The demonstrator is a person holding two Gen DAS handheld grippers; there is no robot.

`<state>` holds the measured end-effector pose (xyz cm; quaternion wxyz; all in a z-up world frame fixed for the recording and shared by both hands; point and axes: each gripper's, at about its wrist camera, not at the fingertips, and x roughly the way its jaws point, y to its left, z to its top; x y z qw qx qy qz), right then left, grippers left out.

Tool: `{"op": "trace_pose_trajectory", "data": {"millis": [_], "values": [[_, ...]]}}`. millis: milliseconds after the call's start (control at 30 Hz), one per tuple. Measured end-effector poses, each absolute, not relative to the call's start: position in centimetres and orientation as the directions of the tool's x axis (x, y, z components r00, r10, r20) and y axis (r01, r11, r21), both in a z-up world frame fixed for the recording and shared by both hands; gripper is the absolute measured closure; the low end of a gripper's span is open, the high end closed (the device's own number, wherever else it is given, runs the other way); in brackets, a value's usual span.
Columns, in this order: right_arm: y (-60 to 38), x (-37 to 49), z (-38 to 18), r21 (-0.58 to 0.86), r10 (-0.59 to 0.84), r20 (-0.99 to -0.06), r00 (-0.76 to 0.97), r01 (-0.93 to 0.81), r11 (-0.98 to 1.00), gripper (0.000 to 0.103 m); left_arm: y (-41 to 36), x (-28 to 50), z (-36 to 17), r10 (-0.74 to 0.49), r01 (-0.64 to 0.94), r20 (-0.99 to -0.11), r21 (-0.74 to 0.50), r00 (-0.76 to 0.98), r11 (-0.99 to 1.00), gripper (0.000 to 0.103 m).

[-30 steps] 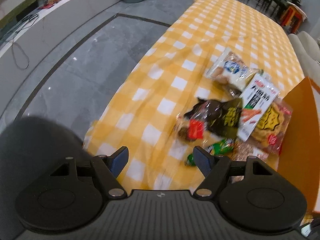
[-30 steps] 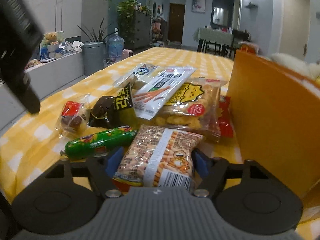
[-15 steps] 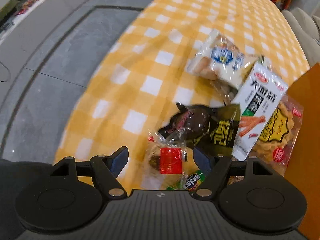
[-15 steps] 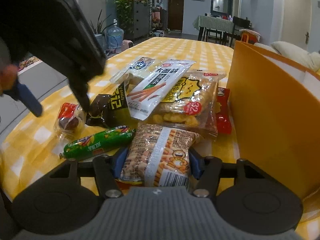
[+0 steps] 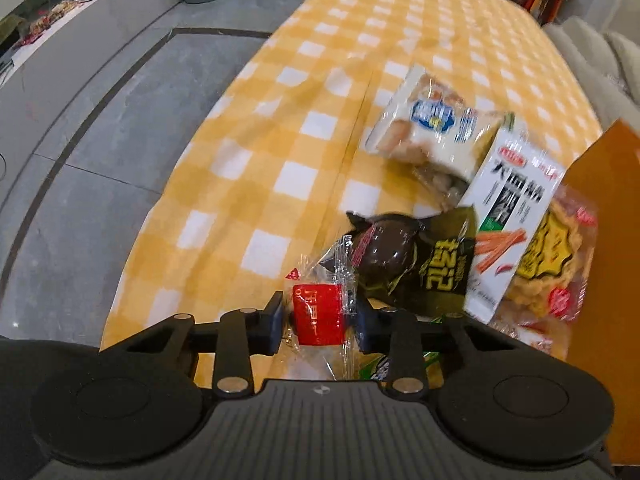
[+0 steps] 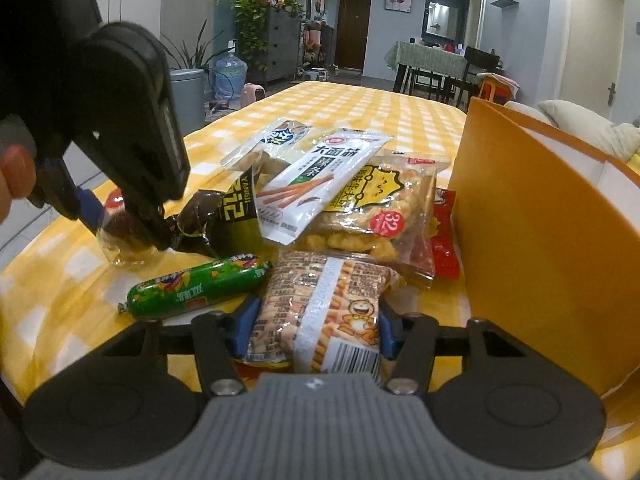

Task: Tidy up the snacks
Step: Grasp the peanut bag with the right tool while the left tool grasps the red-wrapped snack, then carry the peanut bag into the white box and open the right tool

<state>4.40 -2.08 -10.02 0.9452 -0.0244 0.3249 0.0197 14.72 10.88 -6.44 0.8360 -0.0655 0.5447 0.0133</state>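
My left gripper is shut on a small clear packet with a red label at the near edge of the snack pile; it also shows in the right wrist view. My right gripper is shut on a striped cracker bag with a cartoon tiger, which lies on the yellow checked tablecloth. Beside it lie a green sausage, a dark brown-and-black packet, a white carrot-stick packet, a yellow twist-snack bag and a white bread bag.
An orange box stands open just right of the pile, seen too in the left wrist view. A small red packet lies against it. The table edge and grey floor are to the left. Chairs and a second table stand far back.
My left gripper came down onto the pile and closed on the red-labelled packet. My right gripper closed its fingers onto the tiger cracker bag.
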Motion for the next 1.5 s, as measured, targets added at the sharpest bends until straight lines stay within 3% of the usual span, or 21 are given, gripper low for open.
{"op": "trace_pose_trajectory", "data": {"millis": [400,600,767,900,1000,1100,1233,1500], "values": [[-4.8,2.8,-6.6,0.102,0.052,-0.587,0.808,0.010,0.995,0.051,12.3,14.2,-4.8,-0.132,-0.092,-0.886,-0.191,0.444,0.977,0.065],[-4.6,1.0,-3.5,0.126,0.111,-0.500,0.859,-0.055,0.991,0.051,12.2,13.0,-3.4,-0.178,-0.039,-0.853,-0.225,0.490,0.974,0.065],[-7.6,-1.3,1.9,0.248,0.169,-0.360,0.917,-0.080,0.966,0.051,11.2,11.4,-1.5,-0.273,0.052,-0.799,-0.291,0.536,0.955,0.065],[-11.4,-1.7,5.3,0.238,0.104,-0.329,0.938,-0.024,0.971,0.051,9.0,10.1,0.7,-0.333,0.137,-0.752,-0.313,0.569,0.940,0.065],[-15.7,-1.3,6.5,0.291,0.087,-0.367,0.926,0.025,0.956,0.051,6.9,9.7,2.0,-0.385,0.190,-0.735,-0.338,0.557,0.922,0.065],[-19.2,-0.6,6.5,0.249,0.045,-0.428,0.903,0.070,0.966,0.050,4.8,9.6,2.7,-0.429,0.227,-0.732,-0.365,0.529,0.903,0.065],[-22.4,0.5,4.4,0.230,0.024,-0.564,0.825,0.129,0.965,0.050,2.3,10.0,2.0,-0.454,0.266,-0.761,-0.369,0.464,0.891,0.065],[-23.5,3.3,-0.4,0.396,0.208,-0.695,0.688,0.125,0.910,0.050,0.6,10.5,-0.6,-0.443,0.258,-0.799,-0.365,0.406,0.895,0.065]]}}
